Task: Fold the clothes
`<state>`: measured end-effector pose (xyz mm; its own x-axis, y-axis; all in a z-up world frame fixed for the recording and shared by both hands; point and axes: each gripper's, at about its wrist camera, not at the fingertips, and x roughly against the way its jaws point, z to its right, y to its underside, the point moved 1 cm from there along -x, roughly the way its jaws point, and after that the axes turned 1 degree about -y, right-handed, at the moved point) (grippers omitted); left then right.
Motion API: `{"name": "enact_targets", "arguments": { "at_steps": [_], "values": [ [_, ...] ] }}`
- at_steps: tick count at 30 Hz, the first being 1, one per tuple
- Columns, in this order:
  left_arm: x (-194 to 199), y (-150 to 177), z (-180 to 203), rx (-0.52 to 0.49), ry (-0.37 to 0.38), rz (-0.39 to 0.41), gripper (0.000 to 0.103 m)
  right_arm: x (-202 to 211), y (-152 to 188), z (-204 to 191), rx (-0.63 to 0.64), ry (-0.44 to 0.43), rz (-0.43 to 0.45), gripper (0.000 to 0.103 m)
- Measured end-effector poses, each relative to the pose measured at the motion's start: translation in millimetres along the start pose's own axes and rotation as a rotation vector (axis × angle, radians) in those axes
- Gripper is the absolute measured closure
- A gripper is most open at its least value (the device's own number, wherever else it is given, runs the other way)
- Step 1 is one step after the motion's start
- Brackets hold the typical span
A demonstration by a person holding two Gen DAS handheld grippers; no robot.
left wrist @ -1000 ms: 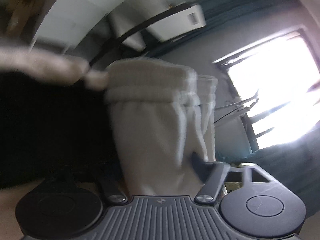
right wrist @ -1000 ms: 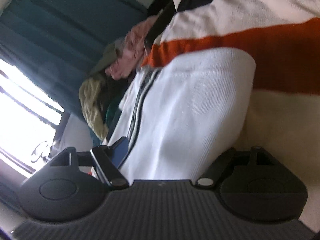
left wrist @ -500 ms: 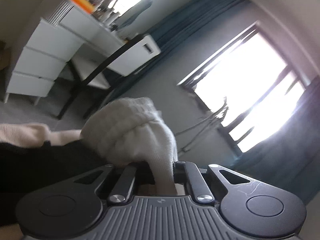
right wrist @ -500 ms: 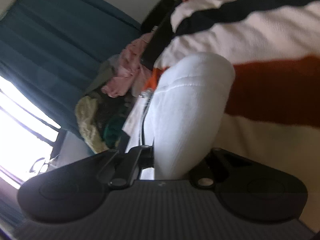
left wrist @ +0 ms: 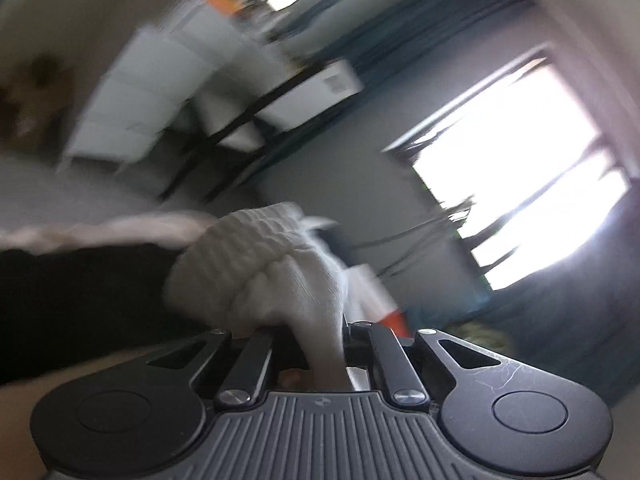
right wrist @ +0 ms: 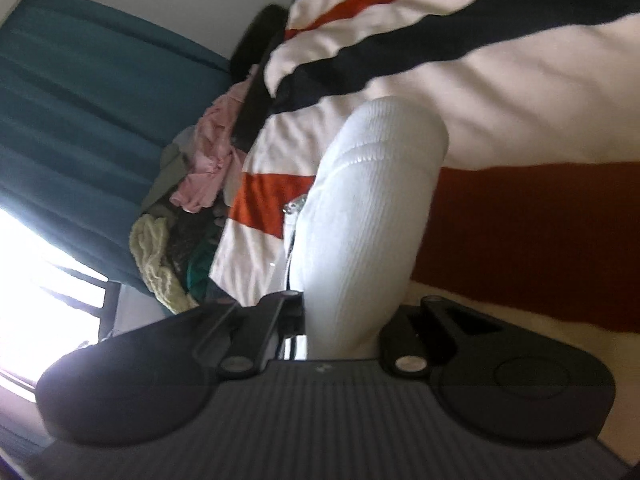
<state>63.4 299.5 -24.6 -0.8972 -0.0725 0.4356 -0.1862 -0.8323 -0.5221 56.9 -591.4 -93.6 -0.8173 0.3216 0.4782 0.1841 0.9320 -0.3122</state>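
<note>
The garment is white with ribbed hems. In the left wrist view a bunched ribbed edge of it [left wrist: 272,272] rises out of my left gripper [left wrist: 324,352], whose jaws are shut on the cloth. In the right wrist view another ribbed part of the white garment [right wrist: 372,208] stands up from my right gripper [right wrist: 340,320], also shut on the fabric. That part hangs above a bed cover [right wrist: 520,80] striped in cream, orange-red and dark navy. The fingertips of both grippers are hidden by the cloth.
A heap of other clothes [right wrist: 192,200], pink, green and cream knit, lies at the bed's far edge by a teal curtain [right wrist: 80,100]. The left wrist view, blurred, shows a white drawer desk [left wrist: 132,100] and a bright window [left wrist: 520,168].
Both grippers have gone from open around the white garment to shut on it. They have lifted it and carried it sideways, so the cloth now bunches at the jaws.
</note>
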Motion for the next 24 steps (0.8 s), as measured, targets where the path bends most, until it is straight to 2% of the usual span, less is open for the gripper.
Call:
{"name": "enact_targets", "arguments": {
  "at_steps": [3,6,8,10,12,14,17,19,24],
  "values": [
    [0.3,0.9,-15.4,0.006,-0.073,-0.06,0.093,0.1,-1.5,15.4,-0.018,0.035,-0.044,0.092],
    [3.9,8.0,-17.8,-0.05,-0.12,-0.105,0.082,-2.7,-2.1,27.3,-0.049,0.045,-0.073,0.092],
    [8.6,13.4,-18.4,-0.067,-0.123,-0.115,0.065,-3.8,-1.1,33.5,-0.082,0.039,-0.095,0.09],
    [13.9,17.9,-16.0,-0.073,-0.109,-0.115,0.036,-4.1,2.3,41.1,-0.13,0.035,-0.124,0.087],
    [12.9,23.3,-9.3,-0.108,-0.119,-0.108,0.024,-5.6,7.9,48.9,-0.193,0.047,-0.168,0.077],
    [18.3,30.0,-1.1,-0.156,-0.138,-0.083,0.023,-7.2,13.1,52.2,-0.227,0.037,-0.208,0.055],
    [31.8,42.7,15.6,-0.238,-0.176,-0.037,0.012,-8.6,17.5,51.5,-0.227,0.006,-0.239,0.042],
    [44.7,52.1,24.6,-0.29,-0.187,0.0,0.006,-11.2,19.5,48.1,-0.191,0.01,-0.247,0.042],
    [69.0,69.6,47.4,-0.4,-0.212,0.086,0.004,-18.3,26.0,35.1,-0.059,0.079,-0.262,0.044]
  ]
}}
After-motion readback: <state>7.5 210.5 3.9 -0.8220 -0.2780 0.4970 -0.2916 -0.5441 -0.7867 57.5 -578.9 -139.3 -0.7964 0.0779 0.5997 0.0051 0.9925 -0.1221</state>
